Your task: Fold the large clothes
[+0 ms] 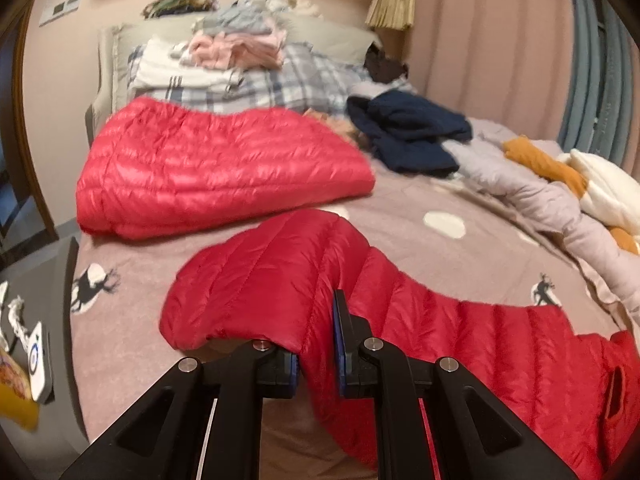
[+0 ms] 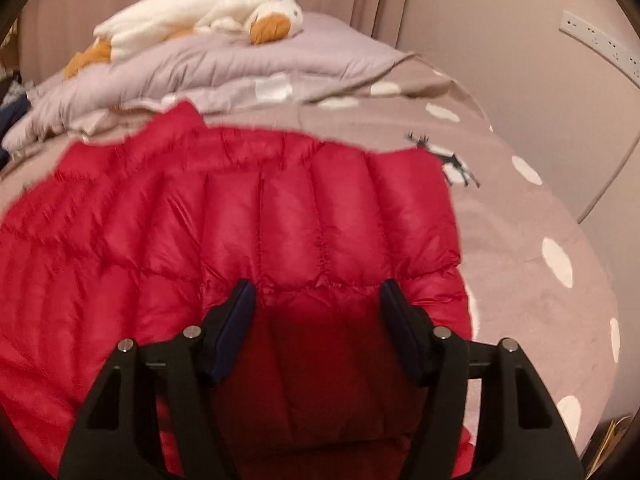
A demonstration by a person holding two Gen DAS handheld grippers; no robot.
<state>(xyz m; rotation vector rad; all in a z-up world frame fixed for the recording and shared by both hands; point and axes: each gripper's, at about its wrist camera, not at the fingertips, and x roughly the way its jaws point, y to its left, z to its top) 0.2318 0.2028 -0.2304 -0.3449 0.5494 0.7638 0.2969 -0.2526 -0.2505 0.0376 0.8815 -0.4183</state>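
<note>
At the far left of the left wrist view a dark bedside stand (image 1: 44, 300) with a small white device on it sits just beside the bed (image 1: 460, 196), and further in a folded red down jacket (image 1: 216, 168) already lies flat on the deer-print cover, near a stack of folded clothes (image 1: 224, 56) by the pillows. The jacket now being worked on, the red puffer jacket (image 1: 280, 276), lies along the near edge of the bed, and the left gripper (image 1: 318, 344) has its jaws pinched on a raised fold of it, the fabric bunched between the blue pads. That hold looks shallow and the shell is slick, so in my judgement a quick pull could let the fold slide out, or drag only the top layer and leave the layers underneath skewed. Swinging the lifted part too far away could also nudge the folded jacket out of shape. To the right lie a navy garment (image 1: 408, 136) and a rumpled grey duvet (image 1: 532, 192). In the right wrist view the right gripper (image 2: 318, 316) hangs over the same puffer jacket (image 2: 248, 220) with its jaws wide apart and nothing between them; whether the tips touch the cloth I cannot tell. With one side unheld, the risk is an uneven, springy fold that puffs open, or the near portion slipping off the bed edge. A white plush toy (image 2: 196, 12) lies well apart on the duvet.
</note>
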